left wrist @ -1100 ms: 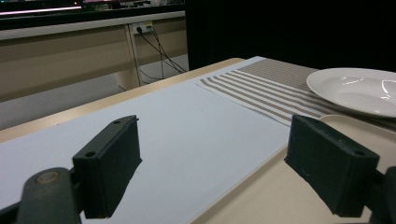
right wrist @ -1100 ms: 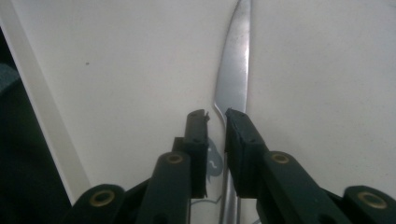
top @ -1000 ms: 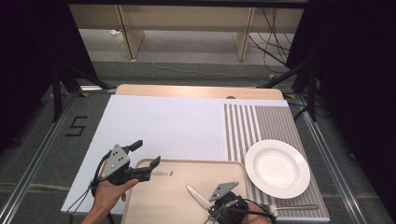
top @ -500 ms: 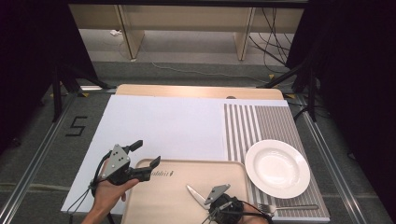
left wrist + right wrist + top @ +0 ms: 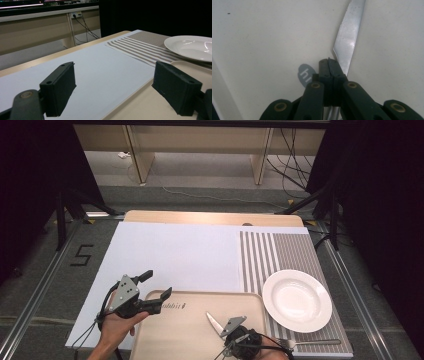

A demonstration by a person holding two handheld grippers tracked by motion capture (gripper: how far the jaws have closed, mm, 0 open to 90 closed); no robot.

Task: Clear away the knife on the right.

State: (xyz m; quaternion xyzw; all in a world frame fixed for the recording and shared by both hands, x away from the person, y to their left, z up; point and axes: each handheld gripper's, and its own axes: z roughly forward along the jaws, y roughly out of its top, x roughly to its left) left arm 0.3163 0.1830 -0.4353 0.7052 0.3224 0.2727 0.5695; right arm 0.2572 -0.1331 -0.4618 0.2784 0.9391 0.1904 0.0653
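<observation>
Grasp step: right tool [image 5: 331, 62] clamped on knife [image 5: 348, 37], blade jutting ahead over tray [image 5: 165, 335]. Left tool [image 5: 120, 92] wide, empty, at tray's corner. Next, probably: lift toward plate [image 5: 297, 300], keeping blade level.

The table [image 5: 175, 255] is viewed from above, looking forward and down. The left gripper view is taken low across it toward the plate [image 5: 192, 47], shared with the high view. The tray [image 5: 262, 37] is seen close by the right gripper view.
</observation>
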